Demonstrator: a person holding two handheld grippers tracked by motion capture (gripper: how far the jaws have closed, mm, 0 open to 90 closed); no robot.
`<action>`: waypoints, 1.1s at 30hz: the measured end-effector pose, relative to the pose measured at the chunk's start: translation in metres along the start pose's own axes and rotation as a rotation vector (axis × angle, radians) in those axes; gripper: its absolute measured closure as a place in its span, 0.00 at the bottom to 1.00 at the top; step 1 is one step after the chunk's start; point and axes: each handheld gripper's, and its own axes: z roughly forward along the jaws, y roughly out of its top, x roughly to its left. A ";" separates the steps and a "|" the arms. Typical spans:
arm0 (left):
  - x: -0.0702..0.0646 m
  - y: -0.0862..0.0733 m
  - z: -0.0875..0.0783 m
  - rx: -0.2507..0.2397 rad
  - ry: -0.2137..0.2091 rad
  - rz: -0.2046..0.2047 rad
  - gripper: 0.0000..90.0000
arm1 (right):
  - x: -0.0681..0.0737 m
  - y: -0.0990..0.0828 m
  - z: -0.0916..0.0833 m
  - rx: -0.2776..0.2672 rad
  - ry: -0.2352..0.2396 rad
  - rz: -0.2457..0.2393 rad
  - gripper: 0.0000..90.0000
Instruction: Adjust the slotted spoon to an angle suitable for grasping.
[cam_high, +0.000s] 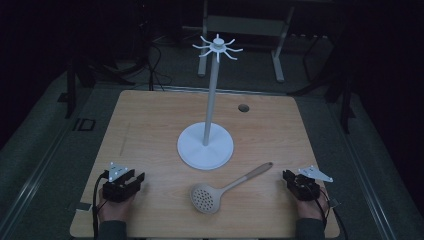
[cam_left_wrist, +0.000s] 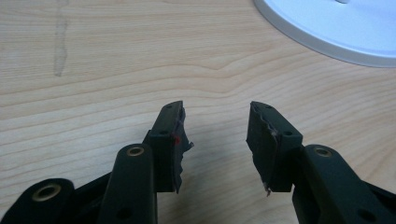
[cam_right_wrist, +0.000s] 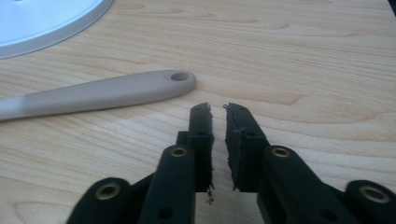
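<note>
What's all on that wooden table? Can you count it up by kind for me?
White hook stand: 1
Beige slotted spoon: 1
Hand-held grippers: 2, the left gripper and the right gripper
Total: 4

Left gripper (cam_left_wrist: 215, 140) agape, right gripper (cam_right_wrist: 218, 140) nearly closed.

Stand (cam_high: 205, 145) sits mid-table (cam_high: 150, 115). Slotted spoon (cam_high: 227, 187) lies on the table just in front of the stand, bowl nearer the person, handle angled back-right. Left gripper (cam_high: 134, 178) front-left of the stand, right gripper (cam_high: 289, 177) front-right, near the spoon's handle end.
</note>
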 end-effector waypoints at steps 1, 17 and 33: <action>-0.001 0.000 0.000 0.001 -0.008 0.000 0.63 | 0.000 0.000 0.000 0.000 0.000 0.000 0.93; -0.010 0.001 -0.003 0.006 -0.015 0.056 0.61 | 0.022 0.009 0.017 0.051 0.060 -0.018 1.00; -0.012 0.001 -0.001 0.019 -0.010 0.069 0.61 | 0.037 0.036 0.053 0.121 0.074 -0.064 1.00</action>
